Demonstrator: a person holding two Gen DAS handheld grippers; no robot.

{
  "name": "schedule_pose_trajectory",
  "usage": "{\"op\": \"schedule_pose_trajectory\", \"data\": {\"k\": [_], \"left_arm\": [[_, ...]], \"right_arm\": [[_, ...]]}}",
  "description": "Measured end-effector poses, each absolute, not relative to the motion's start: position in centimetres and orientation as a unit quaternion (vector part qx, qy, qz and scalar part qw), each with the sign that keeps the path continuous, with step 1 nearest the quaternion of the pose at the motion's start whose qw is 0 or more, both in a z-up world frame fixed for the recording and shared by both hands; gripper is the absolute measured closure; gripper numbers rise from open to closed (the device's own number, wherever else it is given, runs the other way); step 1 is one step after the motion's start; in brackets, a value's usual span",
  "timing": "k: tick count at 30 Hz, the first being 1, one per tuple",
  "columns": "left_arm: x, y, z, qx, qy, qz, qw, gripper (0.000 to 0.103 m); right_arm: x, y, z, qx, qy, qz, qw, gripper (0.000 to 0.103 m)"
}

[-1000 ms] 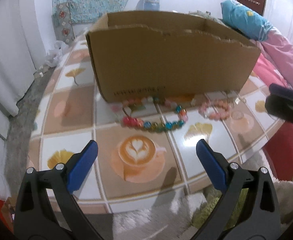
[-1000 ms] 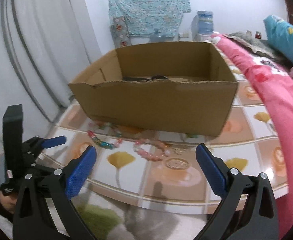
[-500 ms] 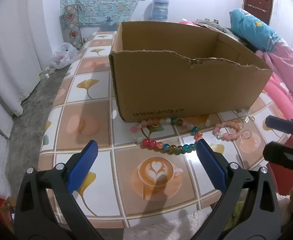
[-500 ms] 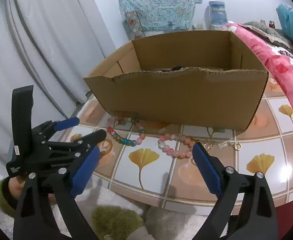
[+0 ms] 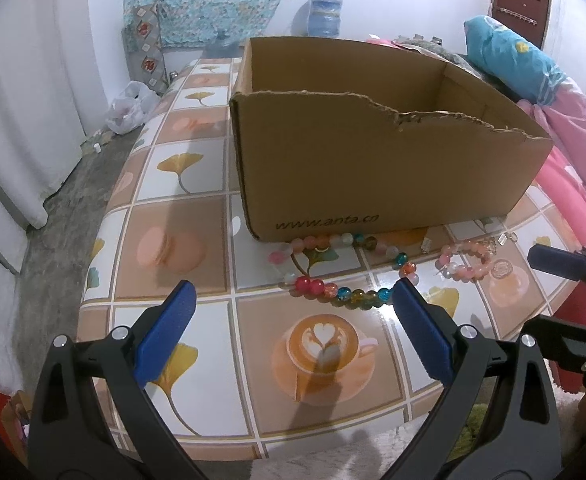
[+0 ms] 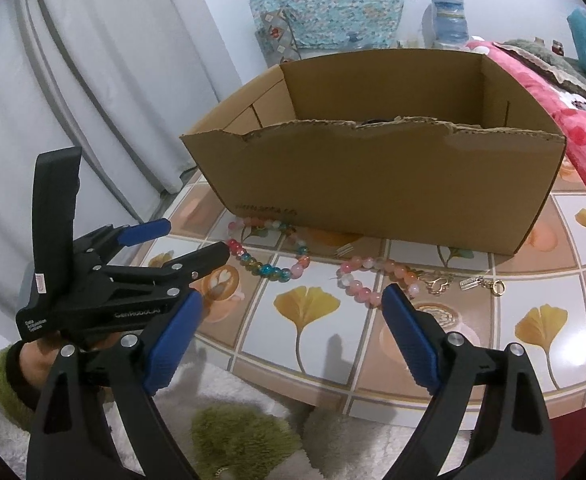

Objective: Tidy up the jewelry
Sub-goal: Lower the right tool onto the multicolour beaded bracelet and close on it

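Both grippers hover over the near edge of the table [image 5: 197,184], empty, fingers spread wide — the left gripper [image 5: 291,330] and the right gripper [image 6: 291,326]. Just beyond the left fingers lies a multicoloured bead bracelet [image 5: 333,268]; just beyond the right fingers lies a pink bead bracelet [image 6: 373,276], with small gold charms [image 6: 439,282] beside it toward the right finger. Farther on, behind the beads, stands an open cardboard box [image 5: 373,172] — its front rim torn.
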State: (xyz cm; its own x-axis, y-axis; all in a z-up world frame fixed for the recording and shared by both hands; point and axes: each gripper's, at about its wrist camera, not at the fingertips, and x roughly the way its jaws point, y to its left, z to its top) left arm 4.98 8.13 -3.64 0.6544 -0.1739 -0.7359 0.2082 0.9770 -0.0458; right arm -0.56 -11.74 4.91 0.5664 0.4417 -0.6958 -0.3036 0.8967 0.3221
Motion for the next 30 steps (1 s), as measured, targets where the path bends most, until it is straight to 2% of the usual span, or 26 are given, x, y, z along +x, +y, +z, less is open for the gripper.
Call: {"op": "schedule_pose_trajectory", "data": {"k": [15, 26, 30], "left_arm": [[4.78, 8.38, -3.69, 0.025, 0.395, -0.106, 0.912, 0.008], [5.11, 8.19, -3.51, 0.032, 0.393, -0.11, 0.913, 0.013], [5.56, 8.16, -3.46, 0.032, 0.393, -0.113, 0.912, 0.02]], "right_arm": [[-0.41, -11.36, 4.82, 0.081, 0.418, 0.214, 0.879, 0.018], [0.03, -11.27, 4.64, 0.083, 0.423, 0.217, 0.876, 0.02], [0.3, -11.43, 4.74, 0.085, 0.421, 0.214, 0.877, 0.023]]}}
